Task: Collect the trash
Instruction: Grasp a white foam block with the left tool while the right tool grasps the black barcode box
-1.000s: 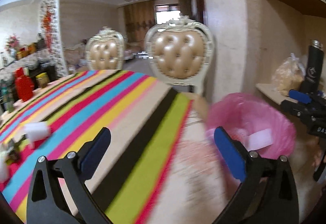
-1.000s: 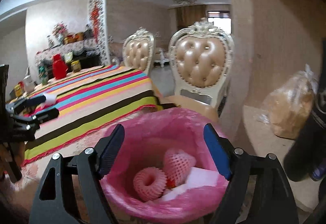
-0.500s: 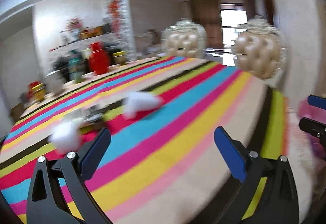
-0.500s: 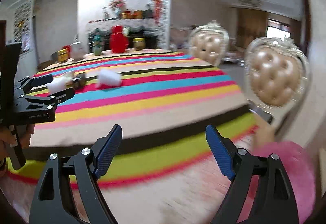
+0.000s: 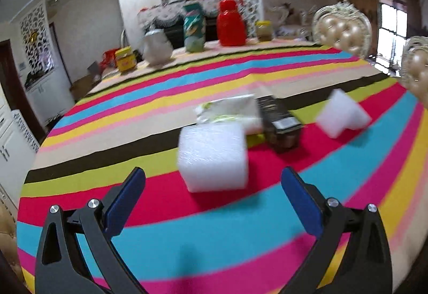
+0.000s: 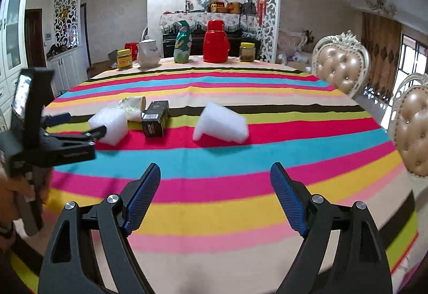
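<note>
I am reaching for trash. My left gripper (image 5: 212, 187) is wide apart and holds nothing. The white square foam block (image 5: 213, 156) sits just ahead, between its tips. Next I push forward and squeeze. My right gripper (image 6: 215, 184) is spread too, empty.

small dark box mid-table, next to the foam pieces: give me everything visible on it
The small dark rectangular cardboard box lies on its long side on the striped tablecloth, across the lime and red stripes. It looks black-brown, with gold print on top and a pale label on the end face toward the cameras; the text is unreadable. It seems closed and undented. The crumpled white-green wrapper touches or nearly touches its left side. The white foam block sits just apart. Neither tongs hold it.
</note>
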